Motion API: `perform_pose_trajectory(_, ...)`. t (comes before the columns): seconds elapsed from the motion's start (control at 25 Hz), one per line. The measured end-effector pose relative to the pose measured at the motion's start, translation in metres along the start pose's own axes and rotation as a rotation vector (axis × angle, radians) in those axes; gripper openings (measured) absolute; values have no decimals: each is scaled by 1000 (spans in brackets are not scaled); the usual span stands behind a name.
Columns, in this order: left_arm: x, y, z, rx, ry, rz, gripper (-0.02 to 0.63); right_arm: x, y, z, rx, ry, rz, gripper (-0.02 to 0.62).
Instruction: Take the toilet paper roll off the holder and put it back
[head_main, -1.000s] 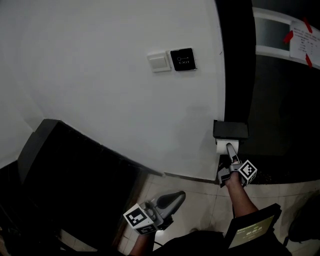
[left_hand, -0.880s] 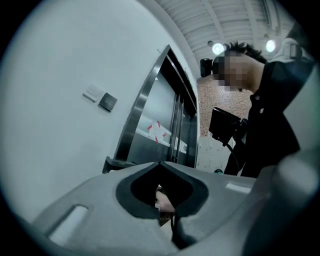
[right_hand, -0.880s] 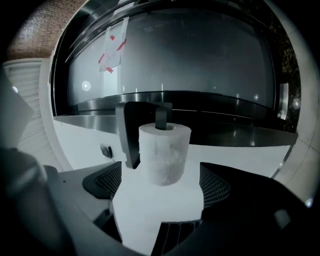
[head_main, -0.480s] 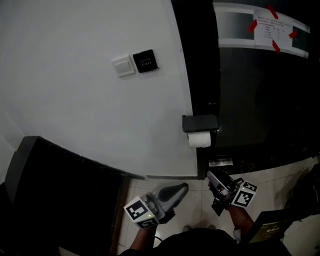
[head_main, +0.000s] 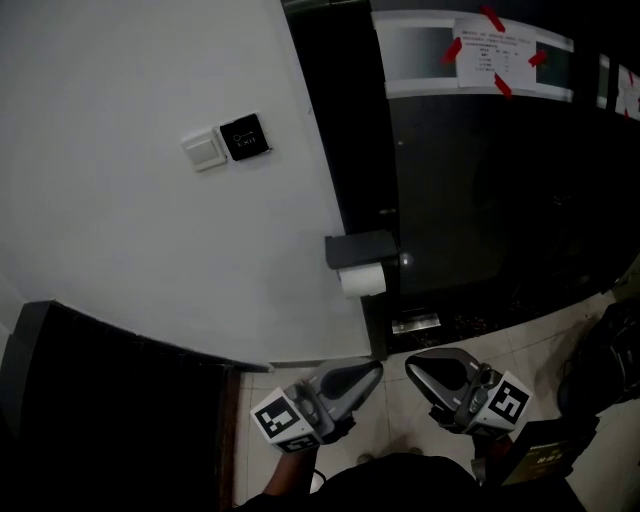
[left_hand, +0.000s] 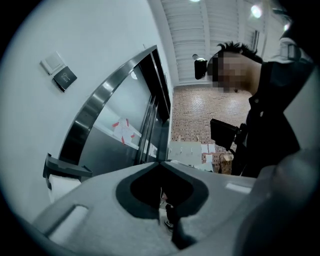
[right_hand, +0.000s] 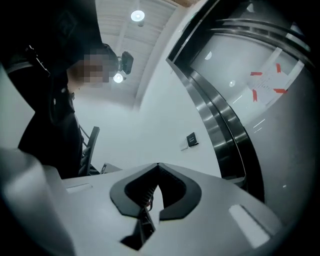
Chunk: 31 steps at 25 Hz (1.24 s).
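The white toilet paper roll (head_main: 362, 281) hangs under the dark holder (head_main: 360, 247) fixed to the wall beside the black door frame; the same roll (left_hand: 61, 186) and holder (left_hand: 65, 169) show at the left edge of the left gripper view. My left gripper (head_main: 375, 369) is held low, below the roll, tips together and empty. My right gripper (head_main: 413, 362) sits beside it, well below and right of the roll, jaws shut with nothing between them. In both gripper views the jaw tips (left_hand: 160, 162) (right_hand: 158, 164) meet with no gap.
A white switch (head_main: 204, 151) and a black exit button (head_main: 243, 138) are on the white wall. A dark glass door (head_main: 480, 190) carries a taped paper notice (head_main: 495, 53). A black cabinet (head_main: 100, 400) stands at lower left. Pale floor tiles (head_main: 400, 440) lie below.
My right gripper has drawn back down and away from the roll, left it on the holder, and shut its jaws. The head view has swung right; the left gripper has stayed in place.
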<state>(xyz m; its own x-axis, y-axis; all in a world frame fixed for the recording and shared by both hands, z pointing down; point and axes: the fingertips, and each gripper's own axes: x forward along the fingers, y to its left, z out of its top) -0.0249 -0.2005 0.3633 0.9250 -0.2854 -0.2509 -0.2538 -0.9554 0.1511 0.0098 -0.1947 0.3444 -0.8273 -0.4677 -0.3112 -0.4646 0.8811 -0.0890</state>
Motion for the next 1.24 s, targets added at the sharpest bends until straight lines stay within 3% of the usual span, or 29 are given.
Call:
perform_pose_trajectory(0.28, -2, -2, 5, -20, -52, 11, 0, 2, 0, -13, -42, 48, -4, 0)
perform_pose_trajectory(0.68, -6, 3, -6, -18, -5, 56, 0, 5, -1, -17, -39, 52, 20, 0)
perform_pose_trajectory(1.24, -1, 6, -10, -18, 28, 46, 0, 4, -10, -24, -29, 52, -8, 0)
